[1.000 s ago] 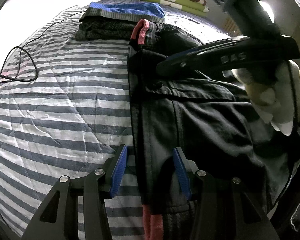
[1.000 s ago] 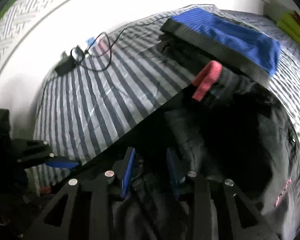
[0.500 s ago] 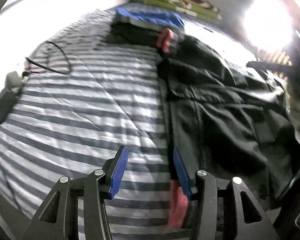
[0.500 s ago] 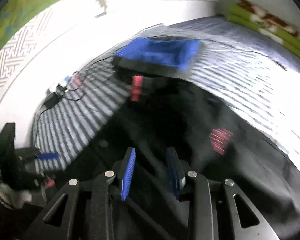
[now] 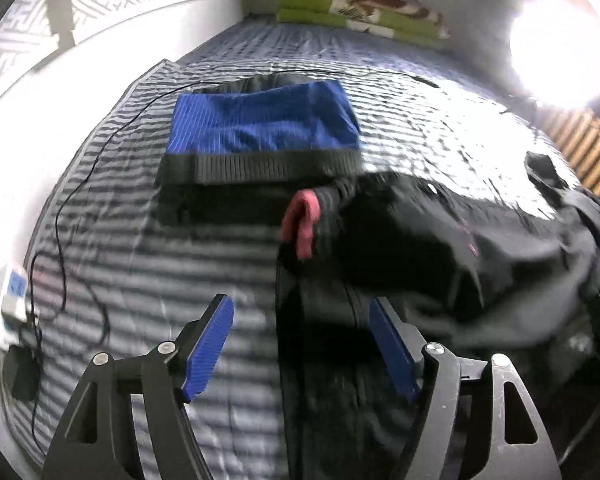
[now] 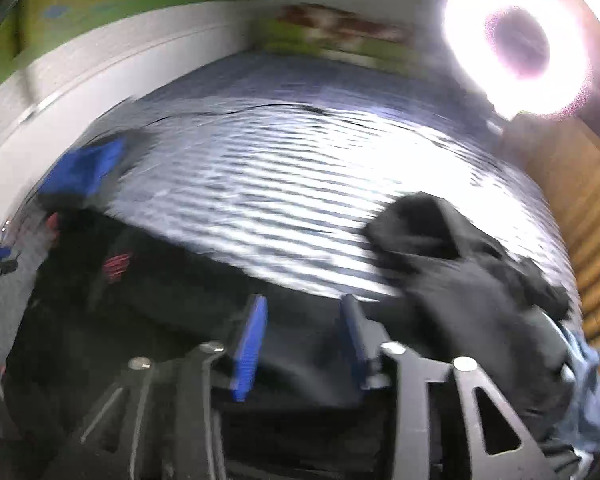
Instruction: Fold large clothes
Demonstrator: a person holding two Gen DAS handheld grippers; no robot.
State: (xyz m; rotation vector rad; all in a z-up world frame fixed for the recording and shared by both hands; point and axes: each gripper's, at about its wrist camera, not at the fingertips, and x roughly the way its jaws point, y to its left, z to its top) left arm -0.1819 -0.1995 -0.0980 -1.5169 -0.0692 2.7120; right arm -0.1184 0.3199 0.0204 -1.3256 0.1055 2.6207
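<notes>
My left tool [image 5: 300, 350] had its blue pads opening, with a strip of the black garment [image 5: 440, 256] running between them but neither pad pressing on it. My right tool [image 6: 300, 344] was opening too, black cloth lying below its pads, not pinched as far as the blurred view showed. The garment lay spread over the near right part of the striped bed [image 5: 140, 260], one red-lined cuff [image 5: 302, 220] curled up at its far edge. I judged it soft, limp and fairly bulky, likely a jacket of slick cloth that would sag and slide, so I would take hold at a hem, cuff or seam, where the layers are thicker. Beyond it lay one folded pile topped by a blue knit [image 5: 264, 124], one dark cable [image 5: 60, 216] leading to one power strip [image 5: 12, 300], and one stack of green bedding [image 5: 360, 16] at the head of the bed. I counted two tools, one garment to fold.
</notes>
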